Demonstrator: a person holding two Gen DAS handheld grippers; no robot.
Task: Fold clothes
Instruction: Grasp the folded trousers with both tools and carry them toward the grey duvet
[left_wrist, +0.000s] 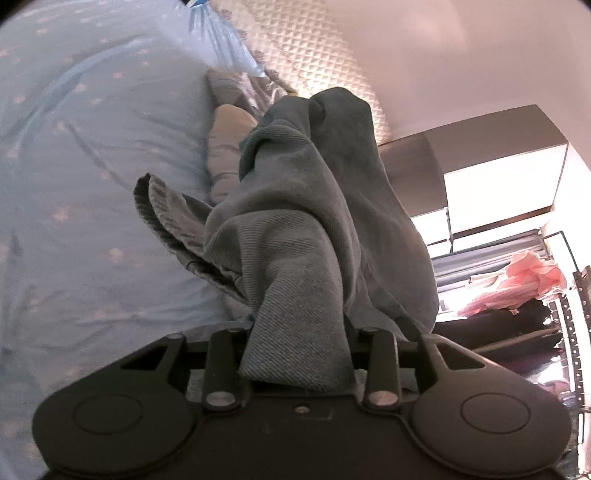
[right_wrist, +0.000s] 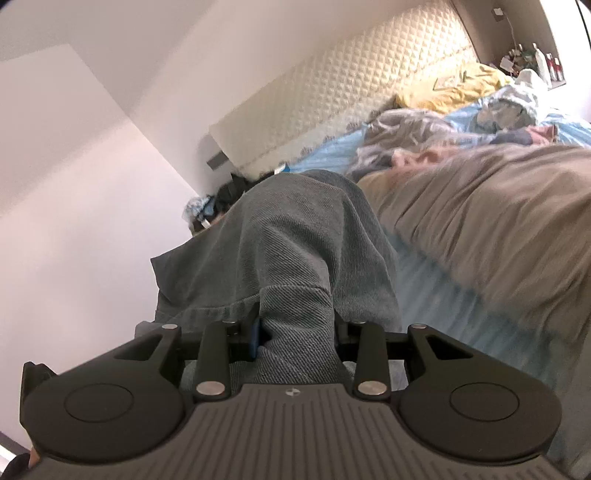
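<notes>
Left gripper (left_wrist: 295, 350) is pinched on a thick bunch of grey-blue garment (left_wrist: 295, 229), jaws only partly apart with the twill cloth packed between them and spilling back over the gripper body. The fabric rises ahead of it in a twisted column, a ribbed hem (left_wrist: 162, 210) flopping out to the left over the pale blue bedsheet (left_wrist: 74, 166). Over on the right gripper (right_wrist: 295, 343), same story: jaws closed down on a fold of the same garment (right_wrist: 295, 240), a stitched hem (right_wrist: 214, 306) running off to the left, and the cloth draping forward and hiding the fingertips. Room to move, then: in the left view the sheet lies wide and flat to the left, while the right side is crowded by a dark cabinet (left_wrist: 417, 173) and a rack with pink clothing (left_wrist: 524, 284). In the right view there is a bare white wall (right_wrist: 92, 166) on the left, the quilted headboard (right_wrist: 332, 96) ahead, and a tan blanket (right_wrist: 498, 221) heaped close on the right with more loose clothes (right_wrist: 424, 129) beyond it.
</notes>
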